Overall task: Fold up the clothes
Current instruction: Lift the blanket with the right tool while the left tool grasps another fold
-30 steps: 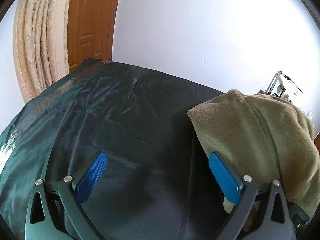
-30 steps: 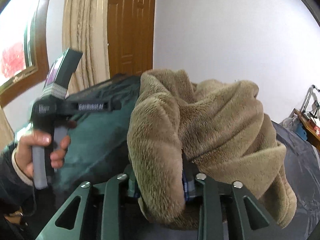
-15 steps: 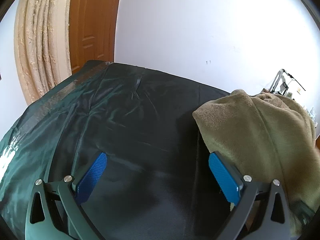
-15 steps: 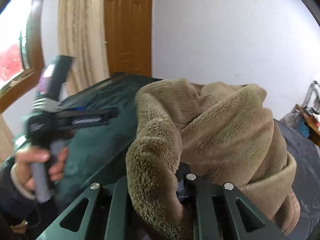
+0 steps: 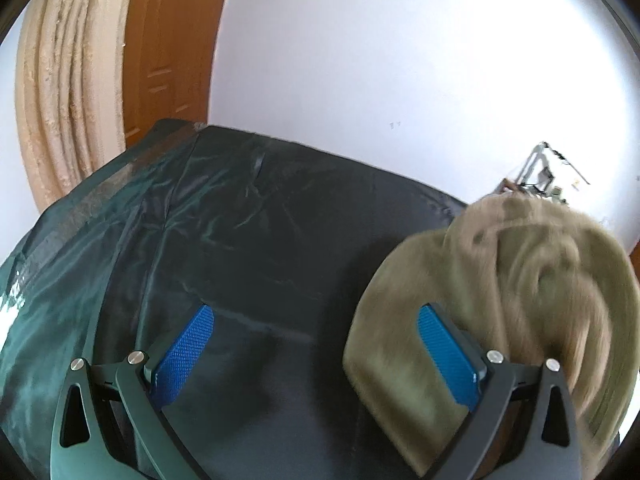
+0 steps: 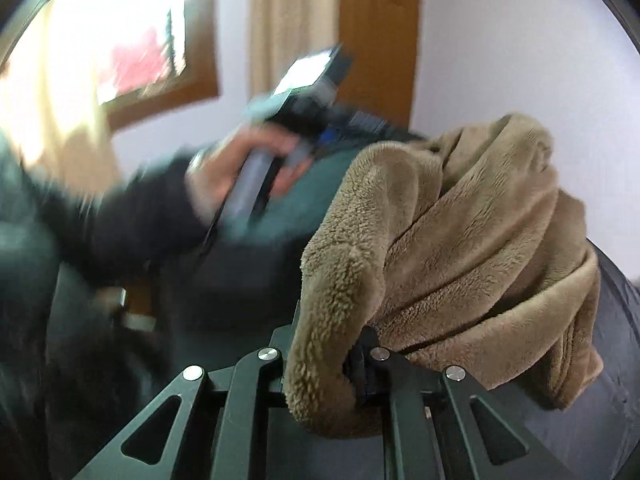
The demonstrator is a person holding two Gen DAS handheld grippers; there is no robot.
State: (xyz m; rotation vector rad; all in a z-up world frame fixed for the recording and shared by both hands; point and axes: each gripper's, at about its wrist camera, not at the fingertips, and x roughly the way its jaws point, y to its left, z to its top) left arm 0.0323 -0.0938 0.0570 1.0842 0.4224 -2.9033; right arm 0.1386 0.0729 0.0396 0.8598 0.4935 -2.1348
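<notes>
The left gripper (image 5: 316, 354) has its fingers (image 5: 182, 354) spread wide apart, with nothing between the blue pads. It hangs over a bench (image 5: 256, 248) covered in dark green, shiny, creased cloth. The left finger sits over bare cloth. The right finger has the tan fleece garment (image 5: 520, 288) directly behind it and partly around it; whether the pad touches the fleece cannot be told, since that part of the left wrist view is blurred.

The right gripper (image 6: 320, 364) has its fingers drawn together and clamped on a thick rolled edge of the same fleece garment (image 6: 460, 232). The pads themselves are buried in the pile, so only the black linkage and its screws show below the cloth. From the pinch point the fleece rises and drapes away to the right in heavy folds, bunched up rather than spread flat, with its lower folds hanging toward the dark surface on the right.

In the right wrist view a person's hand (image 6: 236, 168), in a dark sleeve (image 6: 132, 220), grips the handle of the left gripper to the left of the fleece; this area is strongly blurred. Far behind stand a brown wooden door (image 5: 168, 52), a pale curtain (image 5: 68, 80) and a white wall (image 5: 420, 60). A bright window (image 6: 132, 40) shows at the far left of the right wrist view.
</notes>
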